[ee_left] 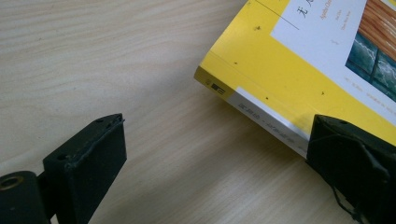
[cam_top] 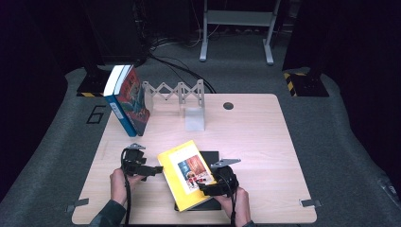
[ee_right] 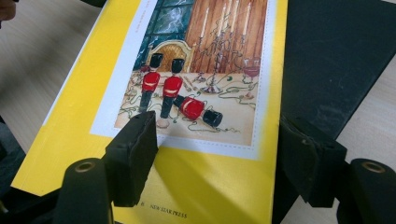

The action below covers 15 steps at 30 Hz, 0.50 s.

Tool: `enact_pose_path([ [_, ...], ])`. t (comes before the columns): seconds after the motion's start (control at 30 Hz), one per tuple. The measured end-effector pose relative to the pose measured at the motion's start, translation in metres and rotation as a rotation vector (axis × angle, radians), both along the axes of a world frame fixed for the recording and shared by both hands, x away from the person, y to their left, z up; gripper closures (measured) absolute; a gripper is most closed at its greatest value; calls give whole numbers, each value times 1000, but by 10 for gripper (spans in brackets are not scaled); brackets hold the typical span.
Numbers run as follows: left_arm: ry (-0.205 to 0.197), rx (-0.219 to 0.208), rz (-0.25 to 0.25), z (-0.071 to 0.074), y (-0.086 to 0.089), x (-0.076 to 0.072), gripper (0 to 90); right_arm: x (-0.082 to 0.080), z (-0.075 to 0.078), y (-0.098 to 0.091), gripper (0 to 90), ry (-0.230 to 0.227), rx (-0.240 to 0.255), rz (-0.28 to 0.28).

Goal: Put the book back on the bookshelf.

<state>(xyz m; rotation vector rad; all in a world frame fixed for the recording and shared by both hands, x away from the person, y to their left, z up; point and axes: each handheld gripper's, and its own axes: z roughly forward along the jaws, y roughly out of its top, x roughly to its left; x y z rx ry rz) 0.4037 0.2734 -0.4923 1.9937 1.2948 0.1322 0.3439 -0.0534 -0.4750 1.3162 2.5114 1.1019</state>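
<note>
Our right gripper [cam_top: 209, 187] and left gripper [cam_top: 158, 169], both open, should clamp the yellow book [cam_top: 188, 172] squarely at three and nine o'clock

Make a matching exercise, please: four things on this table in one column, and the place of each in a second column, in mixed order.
Things:
1. yellow book
2. black mat
3. blue-spined book
4. grey folding rack

Places:
A. stands on end at the far left of the table
B. lies flat under another thing, near the front edge
C. lies between the left claw and the right claw
D. stands at the far edge, right of the upright books

Pairs: 1-C, 2-B, 3-A, 4-D
</note>
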Motion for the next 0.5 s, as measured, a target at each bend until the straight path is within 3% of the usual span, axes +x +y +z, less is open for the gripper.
enact_pose_path([
  [0.1, -4, 1, 5, 0, 0, 0, 48, -3, -1, 1, 306, -12, 1, -10],
  [0.13, 0, 0, 1, -1, 0, 1, 45, -6, 0, 3, 305, 16, 10, -33],
  [0.17, 0, 3, -2, -1, 0, 1, 38, -5, 0, 3, 305, -8, 1, -16],
  [0.23, -1, 10, -3, -1, 0, 4, 33, -5, 0, 3, 303, -7, -4, -19],
  [0.33, -6, 17, -8, -1, 1, 10, 29, -9, 0, 8, 296, 17, 5, -49],
  [0.37, 4, 6, 2, -1, 0, 11, 30, -8, 0, 8, 295, -4, -1, -37],
  [0.4, 7, 7, 4, 0, -1, 14, 31, -11, 0, 11, 293, 4, 6, -62],
  [0.43, 5, 7, 4, -1, 0, 17, 33, -11, -2, 11, 289, -24, 3, -56],
  [0.5, 14, 2, 8, -1, 0, 24, 35, -14, -2, 16, 284, -24, 6, -76],
])
